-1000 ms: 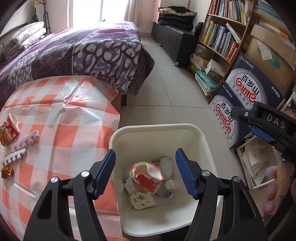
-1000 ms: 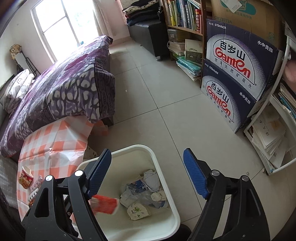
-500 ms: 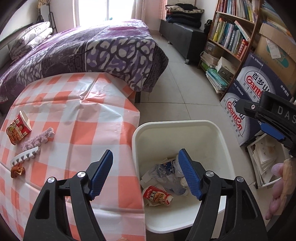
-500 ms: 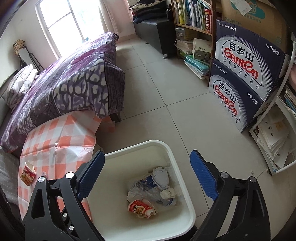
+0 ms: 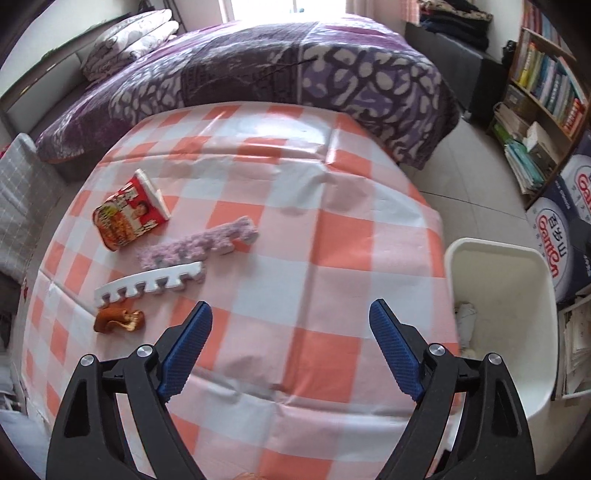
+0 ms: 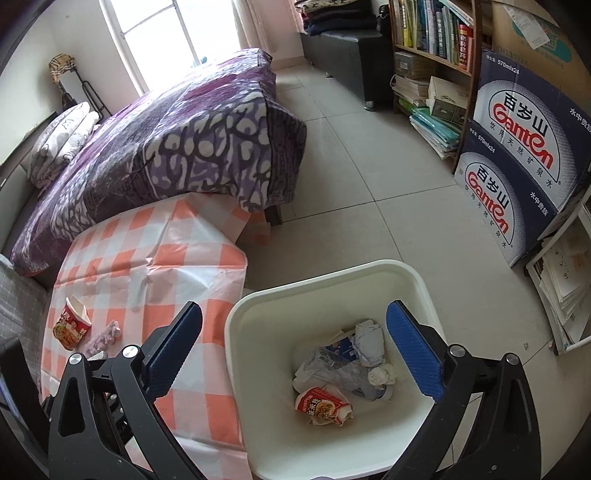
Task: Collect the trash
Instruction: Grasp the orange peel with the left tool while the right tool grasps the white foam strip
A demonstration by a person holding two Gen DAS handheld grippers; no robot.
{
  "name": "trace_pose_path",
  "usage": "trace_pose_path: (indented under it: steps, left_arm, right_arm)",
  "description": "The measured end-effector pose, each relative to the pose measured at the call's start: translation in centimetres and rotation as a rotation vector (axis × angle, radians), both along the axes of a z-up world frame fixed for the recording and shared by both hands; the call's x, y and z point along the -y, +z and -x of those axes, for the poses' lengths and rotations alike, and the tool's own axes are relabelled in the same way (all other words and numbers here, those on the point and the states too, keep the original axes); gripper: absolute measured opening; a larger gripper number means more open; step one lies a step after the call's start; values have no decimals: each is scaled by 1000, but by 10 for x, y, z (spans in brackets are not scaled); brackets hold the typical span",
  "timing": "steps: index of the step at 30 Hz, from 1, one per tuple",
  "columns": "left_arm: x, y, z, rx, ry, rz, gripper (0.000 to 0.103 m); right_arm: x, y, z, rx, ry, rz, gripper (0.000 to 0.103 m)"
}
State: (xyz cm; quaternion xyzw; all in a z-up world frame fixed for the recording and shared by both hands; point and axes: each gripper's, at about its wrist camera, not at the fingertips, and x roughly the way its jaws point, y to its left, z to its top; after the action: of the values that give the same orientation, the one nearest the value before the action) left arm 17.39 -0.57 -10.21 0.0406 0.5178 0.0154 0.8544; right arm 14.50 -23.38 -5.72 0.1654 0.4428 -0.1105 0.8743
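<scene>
Left gripper (image 5: 290, 338): black frame with blue ribbed pads, jaws spread wide and just been opening further, nothing between them; it hangs over the orange-and-white checked tablecloth (image 5: 332, 236).

Right gripper (image 6: 294, 347): same build, jaws at their widest, just been opening, empty; it hangs over the white plastic rectangular bin (image 6: 236, 325).

Only in the right wrist view: the bin's floor, with a crushed red-and-white noodle cup (image 6: 322, 405), a grey-white plastic wrapper (image 6: 338, 373) and crumpled white paper balls (image 6: 381, 374).

Only in the left wrist view: a small brown shiny wrapper (image 5: 119, 319) nearest on the cloth, touching a white foam strip with notched teeth (image 5: 149, 285).

Both views, farther on the cloth: a fuzzy lilac notched foam strip (image 5: 199, 246), then a red printed noodle cup lying on its side (image 5: 129, 214).

Bin position: on the tiled floor, just beside the table's right edge.

Far: a bed with a purple patterned cover (image 5: 280, 62); a wooden bookshelf (image 6: 432, 33); stacked blue water cartons (image 6: 517, 158).
</scene>
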Motion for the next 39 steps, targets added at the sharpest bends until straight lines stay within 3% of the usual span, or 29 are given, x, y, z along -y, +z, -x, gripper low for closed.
trace_pose_path:
  steps: [4, 11, 17, 21, 28, 29, 33, 39]
  left_arm:
    - [-50, -7, -8, -38, 157, 3, 85]
    - [-150, -26, -11, -101, 507, 133, 85]
    - [-199, -51, -6, -171, 673, 257, 84]
    - [-208, -56, -2, -173, 685, 294, 74]
    - [-215, -52, 4, -159, 573, 291, 21]
    - [-219, -52, 7, -164, 560, 293, 17]
    - [-234, -44, 23, -172, 523, 302, 16]
    - [-253, -9, 48, -128, 425, 342, 16]
  right_arm:
    - [-22, -2, -6, -4, 35, -11, 96]
    - [-54, -5, -12, -9, 89, -14, 96]
    - [-74, -8, -17, -14, 120, -16, 96]
    - [-88, -12, -20, -24, 150, -25, 96]
    - [-119, -18, -22, -48, 252, -7, 96]
    - [-124, -19, -22, -46, 270, -2, 96]
    - [-148, -21, -21, -31, 402, 18, 96]
    - [-205, -24, -21, 22, 691, 138, 96]
